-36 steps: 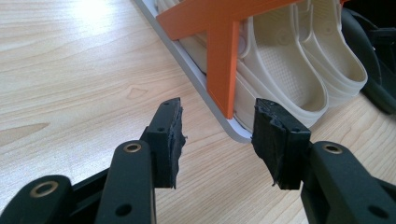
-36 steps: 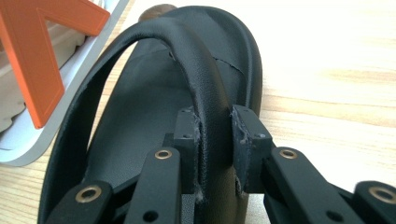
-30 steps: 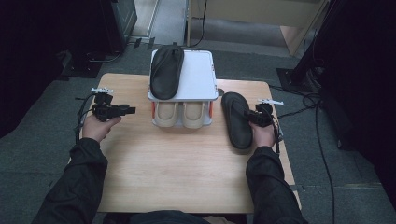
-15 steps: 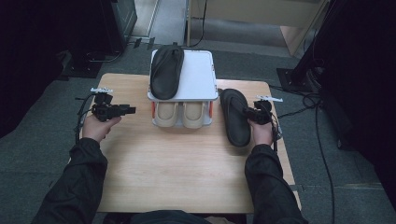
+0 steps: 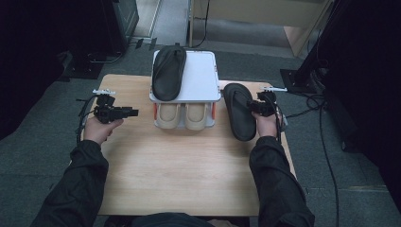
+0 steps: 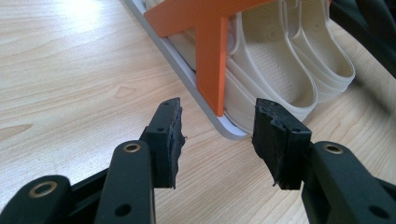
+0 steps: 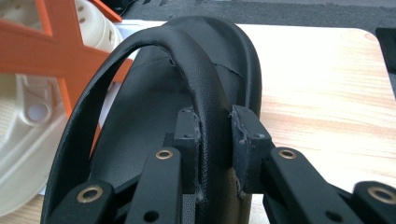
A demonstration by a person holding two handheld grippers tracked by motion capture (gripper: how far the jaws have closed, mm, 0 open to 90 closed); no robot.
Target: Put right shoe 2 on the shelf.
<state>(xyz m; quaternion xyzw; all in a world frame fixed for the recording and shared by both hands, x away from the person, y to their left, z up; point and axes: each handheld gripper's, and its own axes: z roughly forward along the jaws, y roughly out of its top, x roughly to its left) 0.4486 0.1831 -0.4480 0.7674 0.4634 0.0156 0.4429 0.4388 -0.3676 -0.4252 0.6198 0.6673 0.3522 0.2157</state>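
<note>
our left gripper (image 5: 134, 112) rests over the table (image 5: 179, 165) left of the rack (image 5: 201, 75), jaws apart with nothing between them. on the rack's top lies one black sandal (image 5: 169, 72), with a beige pair (image 5: 184, 116) below. our right gripper (image 5: 250, 107) is clamped on the strap of the other black sandal (image 5: 239, 111), just right of the rack.

Left gripper (image 6: 217, 137) agape, right gripper (image 7: 215, 140) clamped.

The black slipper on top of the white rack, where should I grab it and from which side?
Judging by its pose, take the black slipper by its arched strap, coming from above: it lies sole-down on the white rack, so the strap stands clear. The right hand-held gripper pinches its black sandal likewise.
</note>
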